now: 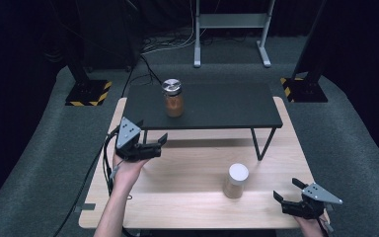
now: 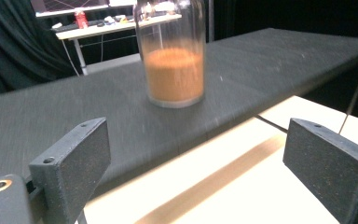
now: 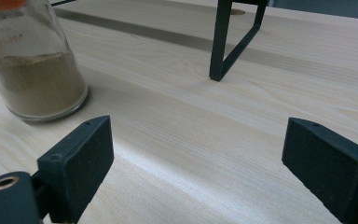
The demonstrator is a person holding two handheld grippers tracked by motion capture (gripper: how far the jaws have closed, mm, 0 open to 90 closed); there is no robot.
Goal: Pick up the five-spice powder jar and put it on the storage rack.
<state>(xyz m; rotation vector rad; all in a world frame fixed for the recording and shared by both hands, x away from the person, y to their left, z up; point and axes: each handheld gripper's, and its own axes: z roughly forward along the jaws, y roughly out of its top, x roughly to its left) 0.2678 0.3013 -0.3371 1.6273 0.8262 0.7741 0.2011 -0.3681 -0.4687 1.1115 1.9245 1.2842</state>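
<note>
A glass jar of orange powder (image 1: 172,98) with a silver lid stands upright on the left part of a low black shelf (image 1: 217,106). My left gripper (image 1: 151,132) is open just in front of the shelf's left edge, empty, and points at that jar (image 2: 175,60) across the shelf top (image 2: 74,102). A white-lidded jar of beige powder (image 1: 236,181) stands on the wooden table (image 1: 187,168). My right gripper (image 1: 288,190) rests open at the table's front right corner, empty. The beige jar (image 3: 32,70) stands to the upper left of its jaws.
The shelf's thin black leg (image 3: 223,42) stands on the table beyond the right gripper. Two dark posts with yellow-black striped bases (image 1: 86,93) (image 1: 303,89) flank the table's back. A grey metal frame (image 1: 232,29) and cables lie on the floor behind.
</note>
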